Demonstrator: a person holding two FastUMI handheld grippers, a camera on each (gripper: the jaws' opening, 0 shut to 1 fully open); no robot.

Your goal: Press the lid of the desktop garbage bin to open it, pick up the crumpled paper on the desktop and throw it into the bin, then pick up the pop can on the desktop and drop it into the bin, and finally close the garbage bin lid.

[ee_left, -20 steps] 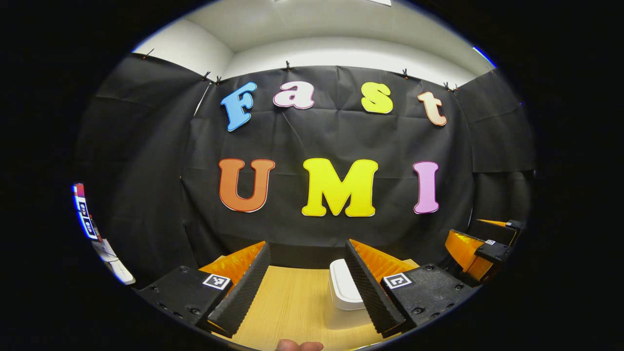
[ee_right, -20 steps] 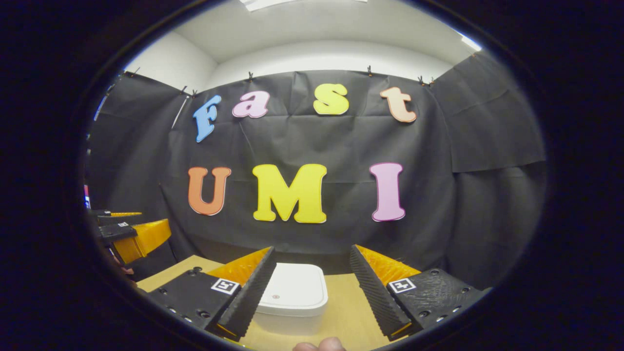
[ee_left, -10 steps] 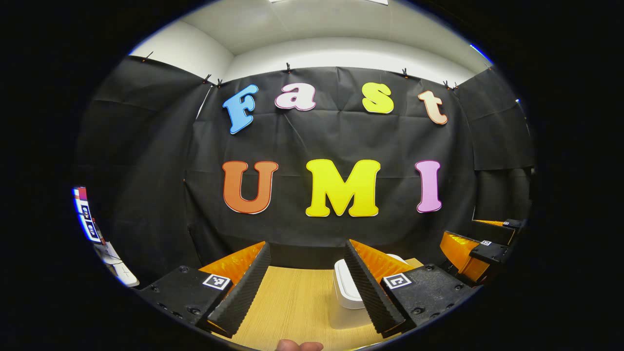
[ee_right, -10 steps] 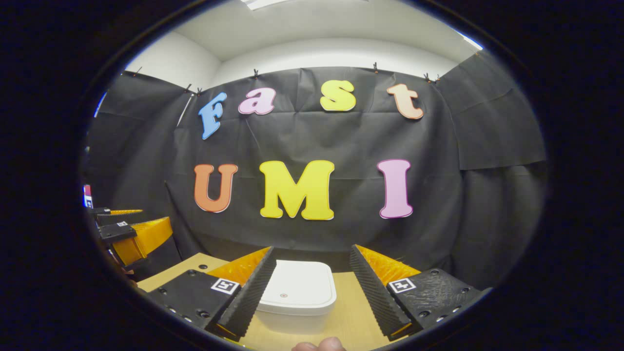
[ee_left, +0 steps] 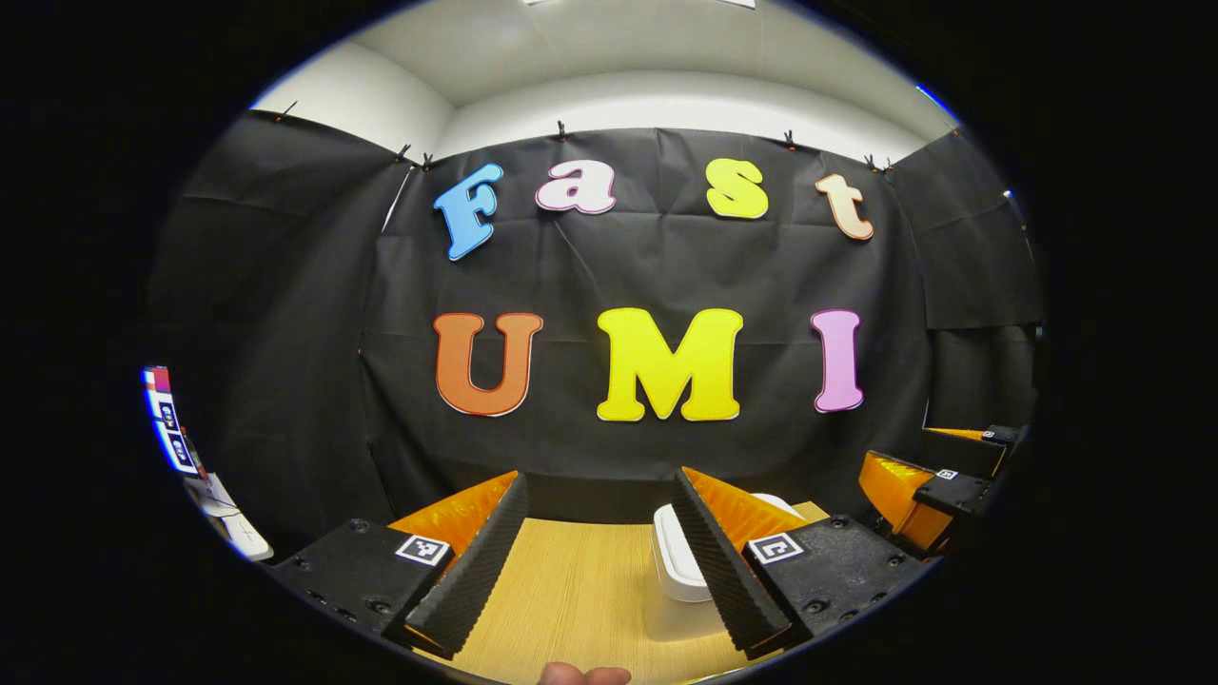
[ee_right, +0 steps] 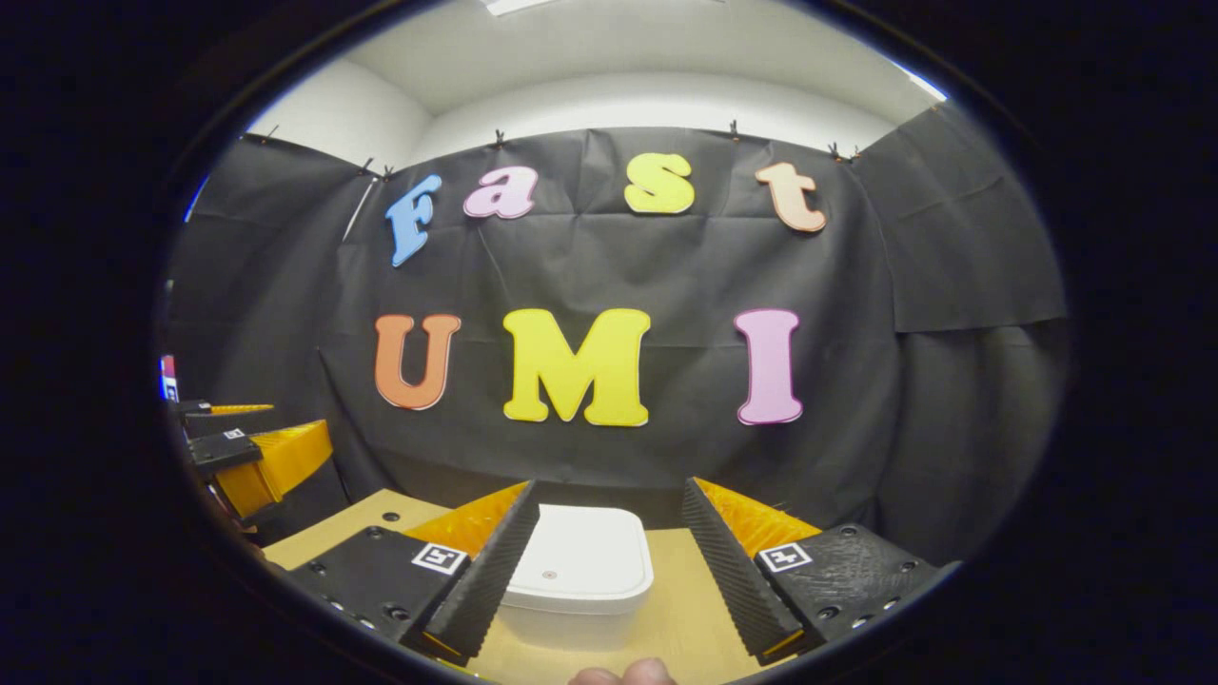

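Note:
A white garbage bin (ee_right: 578, 576) with its lid down stands on the wooden desktop (ee_right: 690, 609), straight ahead of my right gripper (ee_right: 609, 499), which is open with nothing between its fingers. In the left gripper view the same bin (ee_left: 677, 566) peeks out beside my right-hand finger (ee_left: 728, 571). My left gripper (ee_left: 599, 490) is open and holds nothing. The right gripper (ee_left: 937, 495) appears at the far right of the left gripper view. The left gripper (ee_right: 252, 457) appears at the far left of the right gripper view.
Black cloth walls close the desk at the back and both sides. Bare wooden desktop (ee_left: 571, 595) lies in front of my left gripper. A fingertip (ee_left: 582, 675) of the person shows at the bottom of the left gripper view.
Both views have shifted only slightly. The bin sits a touch more centred between the right gripper's fingers. Both grippers stay open.

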